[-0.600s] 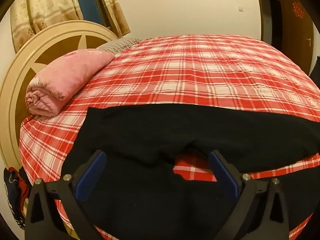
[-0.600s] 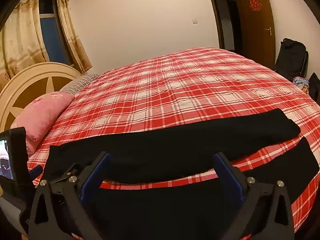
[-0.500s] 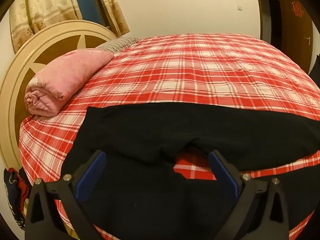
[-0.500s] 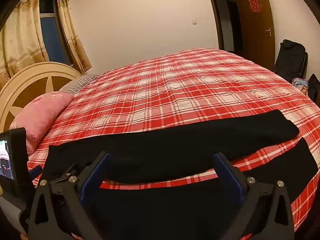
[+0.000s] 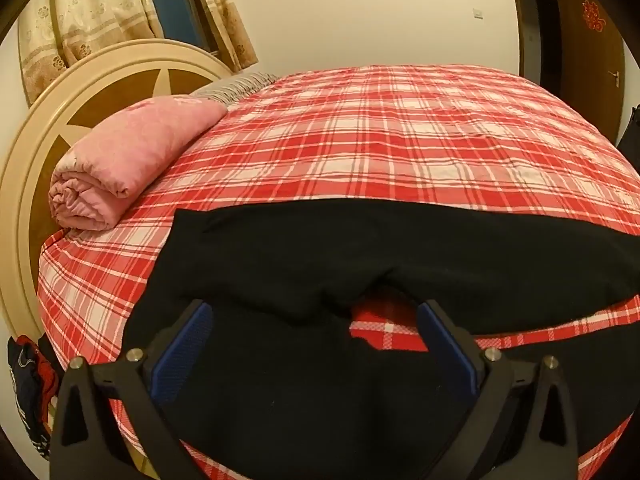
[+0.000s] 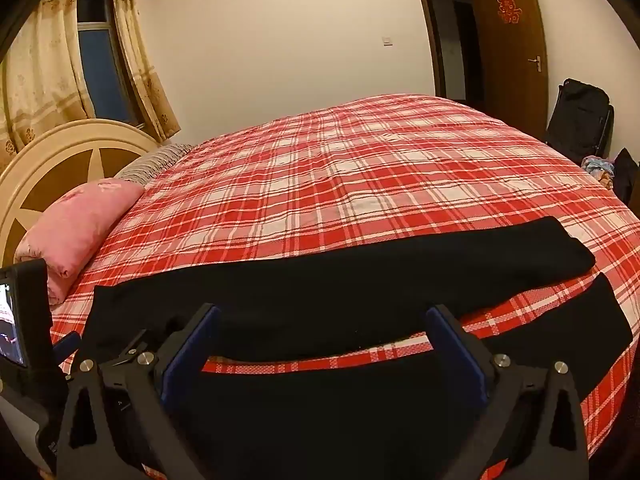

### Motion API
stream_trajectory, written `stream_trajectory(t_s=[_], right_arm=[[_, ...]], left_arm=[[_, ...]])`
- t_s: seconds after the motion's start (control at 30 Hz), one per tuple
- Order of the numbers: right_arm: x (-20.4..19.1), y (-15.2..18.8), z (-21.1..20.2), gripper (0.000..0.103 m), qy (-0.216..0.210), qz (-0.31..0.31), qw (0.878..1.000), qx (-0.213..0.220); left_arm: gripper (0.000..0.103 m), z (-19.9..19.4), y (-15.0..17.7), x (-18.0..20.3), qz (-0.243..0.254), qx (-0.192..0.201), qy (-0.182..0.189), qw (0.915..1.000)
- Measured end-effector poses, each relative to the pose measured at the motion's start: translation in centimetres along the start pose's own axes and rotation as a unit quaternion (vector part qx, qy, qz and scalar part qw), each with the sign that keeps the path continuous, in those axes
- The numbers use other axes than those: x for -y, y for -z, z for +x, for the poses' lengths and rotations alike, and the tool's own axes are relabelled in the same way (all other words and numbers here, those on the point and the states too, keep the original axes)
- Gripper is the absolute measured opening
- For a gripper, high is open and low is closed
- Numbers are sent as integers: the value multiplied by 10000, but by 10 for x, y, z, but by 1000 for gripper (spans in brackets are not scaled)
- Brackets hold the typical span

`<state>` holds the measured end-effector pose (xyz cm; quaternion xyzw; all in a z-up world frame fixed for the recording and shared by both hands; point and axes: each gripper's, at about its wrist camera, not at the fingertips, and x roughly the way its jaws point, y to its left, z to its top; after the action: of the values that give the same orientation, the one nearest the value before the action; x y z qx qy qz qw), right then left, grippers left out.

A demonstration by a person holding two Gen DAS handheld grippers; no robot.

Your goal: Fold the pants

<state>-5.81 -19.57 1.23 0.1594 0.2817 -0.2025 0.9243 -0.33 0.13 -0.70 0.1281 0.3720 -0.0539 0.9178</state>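
Note:
Black pants (image 5: 360,252) lie spread flat across the near edge of a bed with a red plaid sheet (image 5: 400,140). The waist is at the left, the two legs run right with a gap of sheet between them. In the right wrist view the pants (image 6: 340,292) show both legs, the far leg ending at a cuff (image 6: 560,248). My left gripper (image 5: 316,320) is open and empty over the crotch area. My right gripper (image 6: 320,324) is open and empty over the legs.
A rolled pink blanket (image 5: 128,160) lies at the bed's left by the round cream headboard (image 5: 24,168). Curtains and a window are behind. A brown door (image 6: 512,40) and a black bag (image 6: 580,116) stand at the right. Clothes (image 5: 24,392) lie low left.
Both views have shifted very slightly; the pants and the open grippers are as before.

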Motion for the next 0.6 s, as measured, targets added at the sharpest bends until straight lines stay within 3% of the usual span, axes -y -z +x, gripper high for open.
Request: stream_trajectory(t_s=[0.6], right_arm=[[-2,3,2,102,-15,-11,10000,-62]], left_arm=[[103,2,2,-6,-61,-54,52,10000]])
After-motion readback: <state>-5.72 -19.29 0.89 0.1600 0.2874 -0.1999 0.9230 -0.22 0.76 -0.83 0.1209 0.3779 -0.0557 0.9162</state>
